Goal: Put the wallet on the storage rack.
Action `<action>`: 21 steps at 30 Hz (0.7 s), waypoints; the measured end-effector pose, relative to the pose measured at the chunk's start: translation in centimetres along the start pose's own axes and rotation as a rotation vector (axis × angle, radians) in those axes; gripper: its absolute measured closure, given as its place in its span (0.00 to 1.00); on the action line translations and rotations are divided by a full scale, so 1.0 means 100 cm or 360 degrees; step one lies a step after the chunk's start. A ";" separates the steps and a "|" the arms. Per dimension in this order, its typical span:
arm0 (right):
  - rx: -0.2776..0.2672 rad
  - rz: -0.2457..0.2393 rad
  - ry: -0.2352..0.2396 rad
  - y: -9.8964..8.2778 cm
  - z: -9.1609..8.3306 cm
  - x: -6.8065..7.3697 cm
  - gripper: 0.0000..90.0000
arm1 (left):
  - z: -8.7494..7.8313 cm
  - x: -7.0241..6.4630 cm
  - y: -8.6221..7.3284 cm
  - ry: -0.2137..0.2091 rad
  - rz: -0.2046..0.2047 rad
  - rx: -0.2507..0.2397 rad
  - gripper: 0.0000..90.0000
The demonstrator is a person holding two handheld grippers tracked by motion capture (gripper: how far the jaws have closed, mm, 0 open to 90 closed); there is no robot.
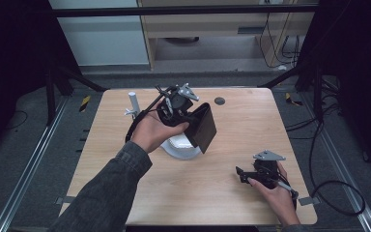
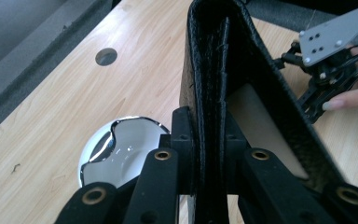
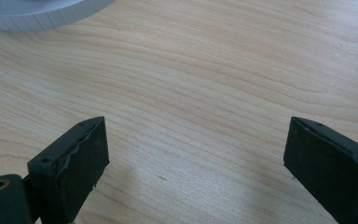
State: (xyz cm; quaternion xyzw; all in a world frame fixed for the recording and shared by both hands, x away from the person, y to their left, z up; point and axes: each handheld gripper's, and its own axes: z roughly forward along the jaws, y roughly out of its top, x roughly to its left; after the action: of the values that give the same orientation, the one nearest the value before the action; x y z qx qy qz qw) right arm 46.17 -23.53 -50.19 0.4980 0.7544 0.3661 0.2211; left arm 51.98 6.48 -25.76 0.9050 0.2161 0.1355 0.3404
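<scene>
A black, textured leather wallet (image 1: 203,127), judged light, pliable and best pinched along its folded spine, is held clamped in the left gripper (image 2: 209,140) above a round white stand base (image 1: 183,145), while the right gripper (image 3: 196,158) is spread wide, empty, over the wooden counter (image 1: 241,121).

Wallet (image 1: 204,128) above bowl (image 1: 181,147), on table (image 1: 222,193)

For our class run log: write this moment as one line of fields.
left gripper: shut on black wallet, held above table | right gripper: open, nothing between jaws, low over table | white round base: under wallet
</scene>
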 end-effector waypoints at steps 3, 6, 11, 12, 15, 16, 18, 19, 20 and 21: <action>0.0023 0.0006 -0.0015 -0.002 0.003 -0.003 0.07 | -0.003 0.001 0.002 0.0015 0.0001 -0.0001 0.90; 0.0081 0.0011 -0.0040 -0.004 0.008 -0.003 0.06 | -0.005 0.003 0.003 0.0030 0.0000 0.0000 0.90; 0.0105 -0.0012 -0.0069 -0.005 0.011 -0.002 0.04 | -0.009 0.006 0.003 0.0048 -0.0021 -0.0020 0.90; 0.0109 -0.0010 -0.0068 -0.005 0.011 -0.002 0.04 | -0.010 0.007 0.003 0.0046 -0.0023 -0.0019 0.90; 0.0111 -0.0010 -0.0071 -0.005 0.011 -0.001 0.04 | -0.013 0.008 0.003 0.0059 -0.0031 -0.0026 0.90; 0.0111 -0.0009 -0.0071 -0.005 0.011 -0.001 0.04 | -0.015 0.008 0.003 0.0064 -0.0029 -0.0026 0.90; 0.0112 -0.0007 -0.0071 -0.005 0.011 -0.001 0.04 | -0.020 0.009 0.004 0.0075 -0.0027 -0.0031 0.90; 0.0112 -0.0006 -0.0071 -0.005 0.011 -0.001 0.04 | -0.021 0.010 0.004 0.0079 -0.0024 -0.0032 0.90; 0.0112 -0.0006 -0.0072 -0.005 0.011 -0.001 0.04 | -0.023 0.010 0.004 0.0084 -0.0029 -0.0037 0.90; 0.0112 -0.0005 -0.0073 -0.005 0.011 -0.001 0.04 | -0.025 0.011 0.004 0.0091 -0.0032 -0.0039 0.90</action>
State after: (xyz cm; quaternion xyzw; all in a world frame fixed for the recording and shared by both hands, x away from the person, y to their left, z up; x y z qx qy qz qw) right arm 46.69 -23.38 -51.25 0.5126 0.7622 0.3277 0.2212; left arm 52.10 8.18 -23.56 0.8943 0.2333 0.1606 0.3464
